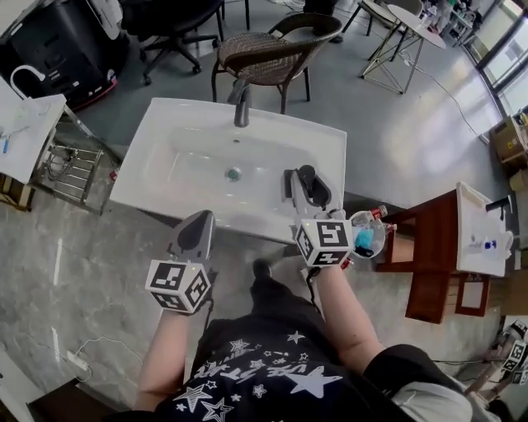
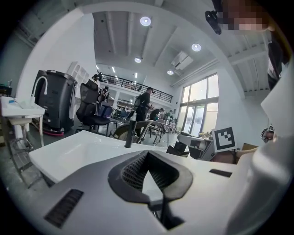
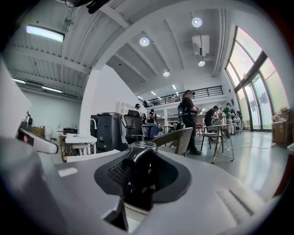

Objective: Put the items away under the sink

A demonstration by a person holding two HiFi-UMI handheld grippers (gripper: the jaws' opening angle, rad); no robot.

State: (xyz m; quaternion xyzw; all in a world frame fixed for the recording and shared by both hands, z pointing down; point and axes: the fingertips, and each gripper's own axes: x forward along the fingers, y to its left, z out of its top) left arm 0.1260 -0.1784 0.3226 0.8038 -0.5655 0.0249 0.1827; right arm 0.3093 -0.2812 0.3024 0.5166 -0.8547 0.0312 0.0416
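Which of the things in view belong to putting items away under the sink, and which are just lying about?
Job: sink; dark item gripped in the right tongs; left tongs, shut and empty.
Lying about: wicker chair; office chair; round table.

The basin (image 1: 165,132) covers the space beneath it, so nothing under it can be made out in the head view. The dark object (image 3: 142,158) clamped in the right gripper (image 3: 140,176) shows only its rounded top. Its lower part sits behind the jaws, and its kind cannot be told. Off the basin's front right corner, a clear container (image 1: 369,233) is partly behind the gripper's marker cube (image 1: 323,241), its contents too small to identify. The person (image 1: 272,363) is cut off by the bottom edge. Distant people (image 2: 143,103) are too small to detail.
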